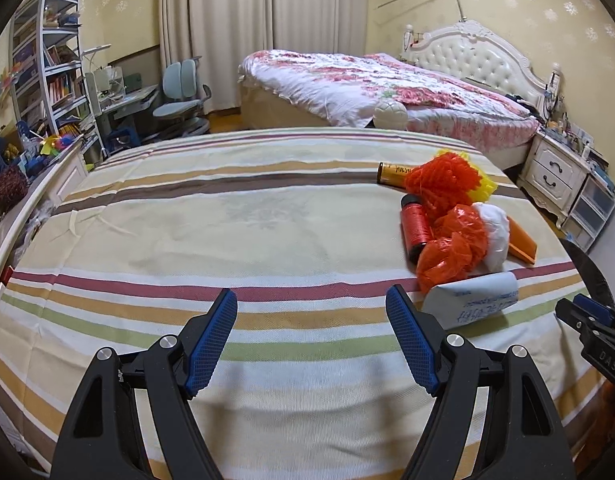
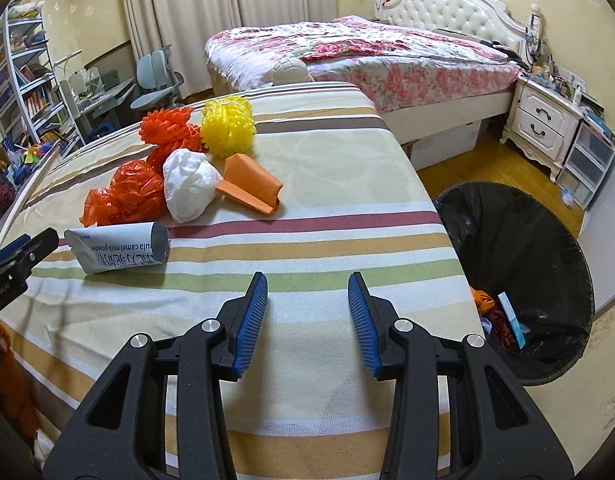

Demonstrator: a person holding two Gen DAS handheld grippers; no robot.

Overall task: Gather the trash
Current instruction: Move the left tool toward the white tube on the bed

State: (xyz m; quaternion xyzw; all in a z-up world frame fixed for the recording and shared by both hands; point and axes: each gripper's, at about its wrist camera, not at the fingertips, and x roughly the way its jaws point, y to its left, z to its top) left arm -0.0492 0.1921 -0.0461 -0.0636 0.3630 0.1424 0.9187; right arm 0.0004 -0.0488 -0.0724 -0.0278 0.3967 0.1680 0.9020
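Black grippers (image 1: 311, 308) (blue ribbed jaws, silver screws)

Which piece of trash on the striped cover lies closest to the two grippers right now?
The white milk-powder sachet, lying flat on the striped cover at the near edge of the pile. The orange plastic bag, white wad and mesh balls sit farther back.

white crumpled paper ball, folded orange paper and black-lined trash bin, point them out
white crumpled paper ball (image 2: 189, 184), right wrist view, middle of its top.
folded orange paper (image 2: 249, 184), right wrist view, flat upper face.
black-lined trash bin (image 2: 507, 232), right wrist view, inner wall of liner.
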